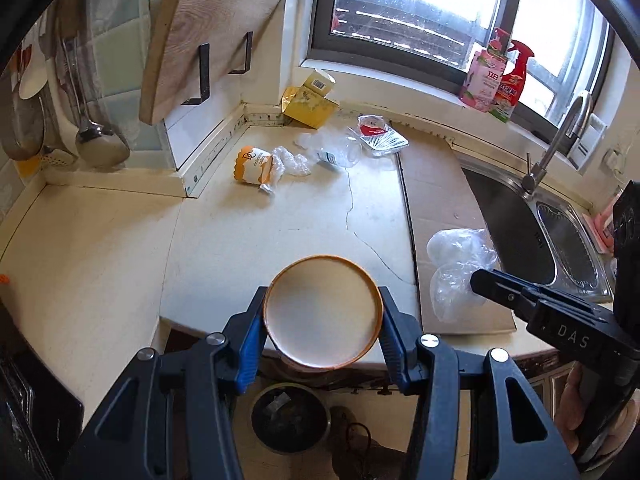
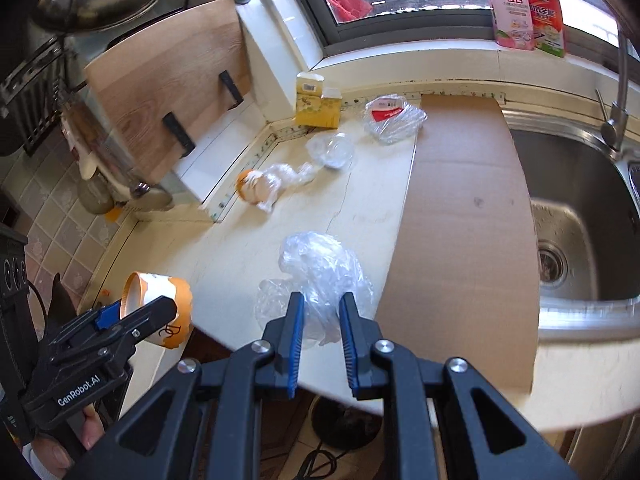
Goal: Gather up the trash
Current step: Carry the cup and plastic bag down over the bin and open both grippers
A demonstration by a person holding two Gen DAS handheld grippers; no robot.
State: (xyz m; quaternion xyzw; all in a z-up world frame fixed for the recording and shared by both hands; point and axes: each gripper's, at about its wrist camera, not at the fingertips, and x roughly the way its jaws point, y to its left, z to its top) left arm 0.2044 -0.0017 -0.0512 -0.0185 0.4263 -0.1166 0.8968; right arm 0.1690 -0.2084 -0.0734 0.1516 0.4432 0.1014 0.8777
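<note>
Your left gripper (image 1: pixel 323 316) is clamped on a round paper cup (image 1: pixel 322 312) with an orange rim and smooth pale inside; its blue ribbed pads press the cup wall from both sides. The cup hangs at the front edge of the cream stone counter (image 1: pixel 224 236), whose surface shows a thin crack running back toward the window. Take the flat brown cardboard sheet (image 1: pixel 440 184) as your landmark: the held cup is left of its near corner.

Far left of the cardboard, toward the back corner, a second orange-and-white paper cup (image 1: pixel 254 165) lies on its side with crumpled clear film (image 1: pixel 290 162) stuffed in it. Beside that, nearer the cardboard, lie a clear plastic bottle (image 1: pixel 338 152) and a clear clamshell tray with a red label (image 1: pixel 378 136); a yellow carton (image 1: pixel 310 102) stands in the corner behind them.

Your right gripper (image 2: pixel 322 320) is pinched on a wad of crinkled clear plastic bag (image 2: pixel 316 276), held over the cardboard's near left edge. The middle of the counter between you and the back litter is bare.

Right of the cardboard, the steel sink (image 2: pixel 568 208) drops away.

Only the left view shows the dark round bin (image 1: pixel 290 416) on the floor below the counter edge; the right view alone shows the sink drain (image 2: pixel 552 266).
</note>
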